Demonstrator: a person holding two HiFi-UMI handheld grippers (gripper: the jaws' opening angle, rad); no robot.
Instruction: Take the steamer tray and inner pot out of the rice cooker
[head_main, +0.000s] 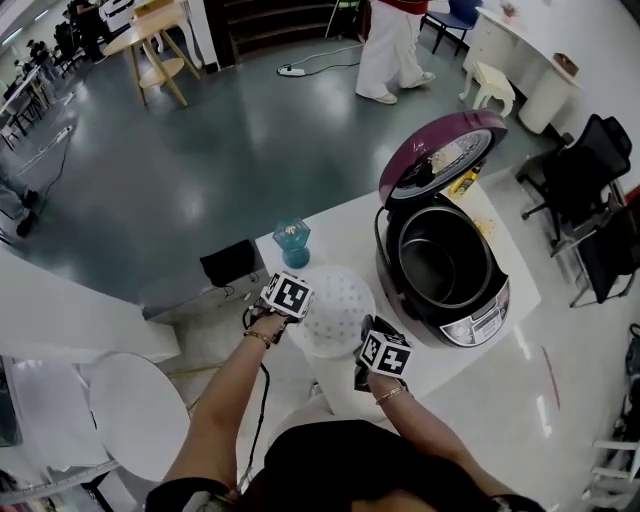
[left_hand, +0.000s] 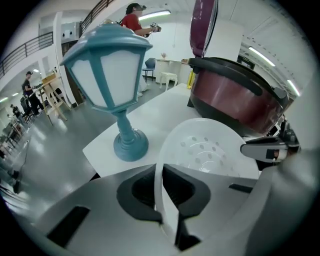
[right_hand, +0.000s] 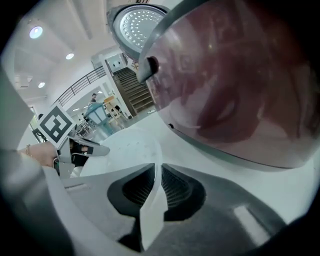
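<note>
The fingers of the left gripper are closed on the thin rim of the white perforated plastic steamer tray. The rim's edge runs straight up between the two dark ribbed pads. The fingers of the right gripper are pinched the same way on the opposite side of that rim.

In the head view the tray hangs between the two hands, over the near side of the white surface. It is just beside the maroon rice cooker and near a small blue lantern ornament. From this high angle I cannot tell whether its underside touches the surface; it looks low but probably not resting. The dark round inner pot sits inside the cooker, below the raised lid.

The step in hand appears to be setting the tray down. Doing it well means keeping both grips at the same height so the tray stays flat. It should come down on bare surface, clear of the lantern's base and the cooker's side. The fingers should let go only once it rests fully, both sides together so it does not tip. Room should be left near the cooker for the pot.
</note>
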